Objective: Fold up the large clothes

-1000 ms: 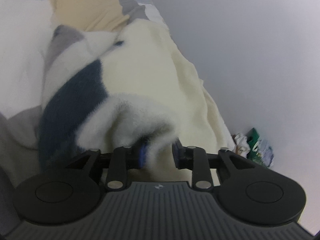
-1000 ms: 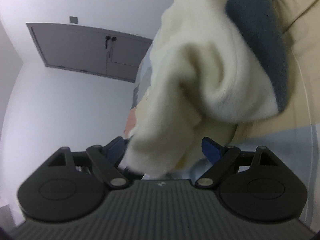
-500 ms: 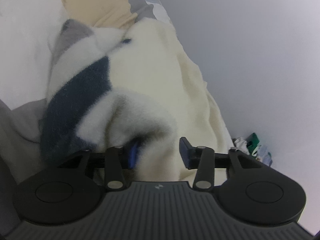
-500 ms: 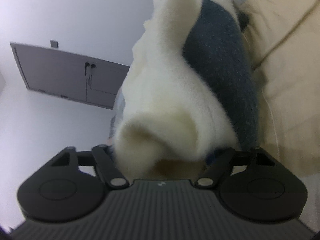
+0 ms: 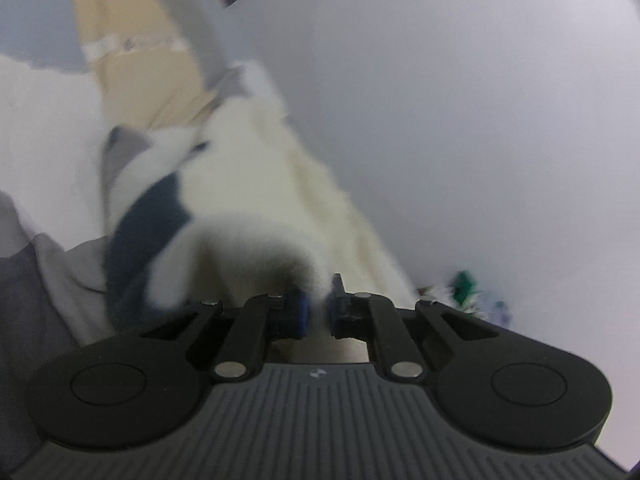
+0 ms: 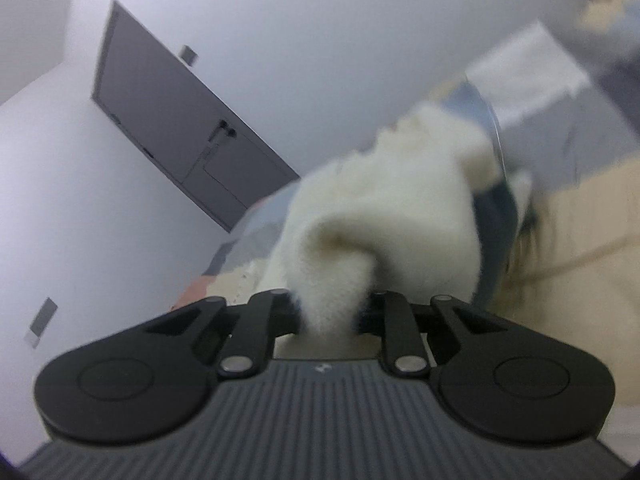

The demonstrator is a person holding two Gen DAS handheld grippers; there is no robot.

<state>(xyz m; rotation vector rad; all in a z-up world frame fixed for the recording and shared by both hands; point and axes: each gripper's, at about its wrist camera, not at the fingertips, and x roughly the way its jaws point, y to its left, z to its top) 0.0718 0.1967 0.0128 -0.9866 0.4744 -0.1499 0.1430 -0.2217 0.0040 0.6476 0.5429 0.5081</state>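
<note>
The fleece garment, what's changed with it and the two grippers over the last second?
Both grippers closed. The left gripper, its jaws apart half a second ago, now pinches the fleece garment. The right gripper, wide open a second ago, now clamps a cream fold. The garment stays bunched on the beige bedding.

Garment [image 5: 256,200]: fluffy cream fleece, navy patch. Left tongs [image 5: 316,312], right tongs [image 6: 328,312]: matt black plastic, ribbed housing, shiny metal rivets.

Fleece garment [image 5: 248,184] on patchwork bed [image 5: 132,80]
</note>
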